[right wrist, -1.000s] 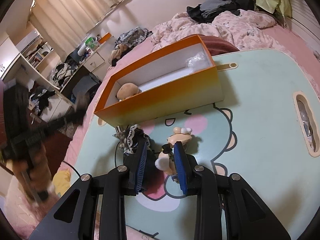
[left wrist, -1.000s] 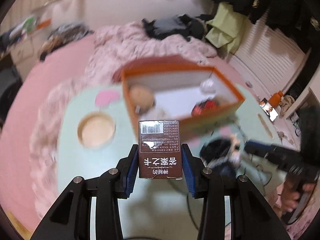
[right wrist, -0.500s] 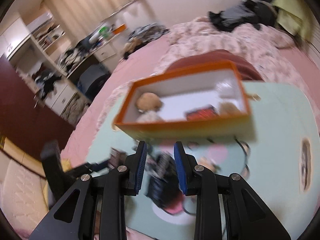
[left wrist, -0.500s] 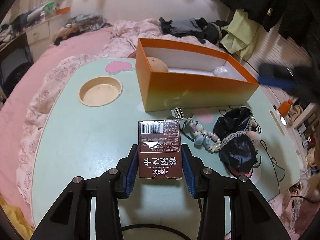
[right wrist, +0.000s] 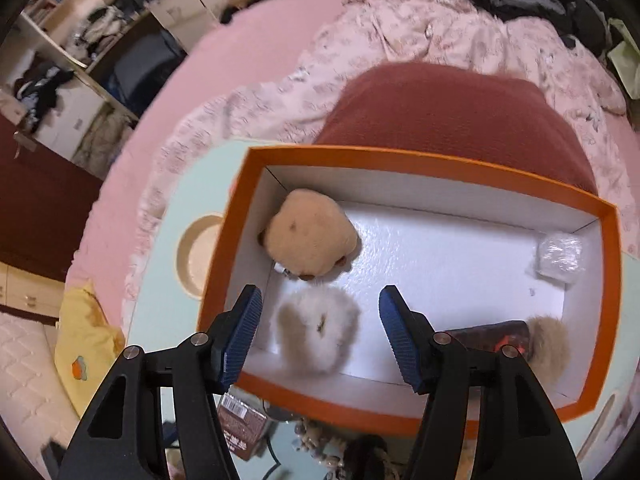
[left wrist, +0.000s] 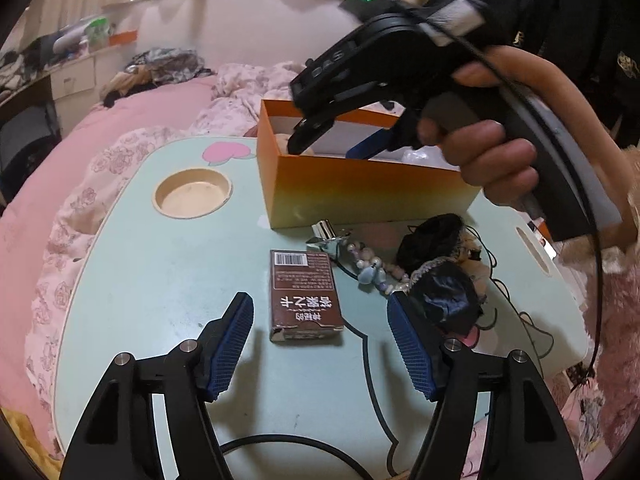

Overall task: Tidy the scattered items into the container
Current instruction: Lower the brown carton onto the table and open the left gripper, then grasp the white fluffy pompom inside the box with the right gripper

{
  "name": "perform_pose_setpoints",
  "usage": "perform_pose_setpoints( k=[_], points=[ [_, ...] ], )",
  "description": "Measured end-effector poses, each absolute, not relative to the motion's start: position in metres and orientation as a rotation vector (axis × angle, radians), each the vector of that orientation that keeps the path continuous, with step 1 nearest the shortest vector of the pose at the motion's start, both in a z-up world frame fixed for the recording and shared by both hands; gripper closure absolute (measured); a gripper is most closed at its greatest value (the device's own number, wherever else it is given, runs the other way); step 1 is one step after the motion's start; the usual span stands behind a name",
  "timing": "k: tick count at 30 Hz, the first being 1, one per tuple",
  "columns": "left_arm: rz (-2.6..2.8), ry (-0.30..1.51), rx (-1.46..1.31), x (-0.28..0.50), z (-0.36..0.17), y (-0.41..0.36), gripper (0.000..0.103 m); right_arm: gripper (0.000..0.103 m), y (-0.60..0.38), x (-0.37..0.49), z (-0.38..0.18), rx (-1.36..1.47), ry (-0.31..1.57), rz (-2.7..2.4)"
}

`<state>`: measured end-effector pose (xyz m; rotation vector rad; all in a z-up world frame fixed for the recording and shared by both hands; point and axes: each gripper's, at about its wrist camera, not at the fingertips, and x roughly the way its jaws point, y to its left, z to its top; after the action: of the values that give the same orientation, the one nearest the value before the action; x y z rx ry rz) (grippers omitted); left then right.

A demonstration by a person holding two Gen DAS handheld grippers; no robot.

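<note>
My left gripper (left wrist: 320, 344) hangs low over the mint table (left wrist: 160, 280), its jaws opening. A brown carton (left wrist: 306, 296) lies flat on the table between the fingers, and neither pad touches it. Right of it lie a bead chain (left wrist: 372, 270) and a black lacy cloth piece (left wrist: 440, 280). A hand holds my right gripper (right wrist: 320, 336) above the orange box (right wrist: 400, 160), jaws opening. A white fluffy toy (right wrist: 316, 328) lies in the box below the parted pads. The box also holds a tan plush (right wrist: 312, 232), a dark red item (right wrist: 492, 332), a tan pompom (right wrist: 548, 340) and a clear packet (right wrist: 560, 256).
A round cup recess (left wrist: 192, 196) is sunk into the table left of the orange box (left wrist: 360, 196). A black cable (left wrist: 280, 440) runs along the table's front edge. Pink bedding surrounds the table, and a red cushion (right wrist: 440, 112) sits behind the box.
My left gripper has parted and the brown carton now lies on the table. My right gripper swung from the table to above the orange box and parted; the white toy is now in the box.
</note>
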<state>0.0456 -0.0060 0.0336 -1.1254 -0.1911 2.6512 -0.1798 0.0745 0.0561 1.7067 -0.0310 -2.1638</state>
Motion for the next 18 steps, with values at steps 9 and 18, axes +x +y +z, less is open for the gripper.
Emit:
perform_pose_setpoints(
  k=[9,18],
  points=[
    [2.64,-0.251,-1.127,0.048,0.029,-0.016,0.034,0.081,0.072,-0.172,0.024,1.759,0.012,-2.137],
    [2.656,-0.319,-1.124,0.043,0.027,-0.021,0.034,0.085,0.103,-0.152,0.055,1.59,-0.144,-2.21]
  ],
)
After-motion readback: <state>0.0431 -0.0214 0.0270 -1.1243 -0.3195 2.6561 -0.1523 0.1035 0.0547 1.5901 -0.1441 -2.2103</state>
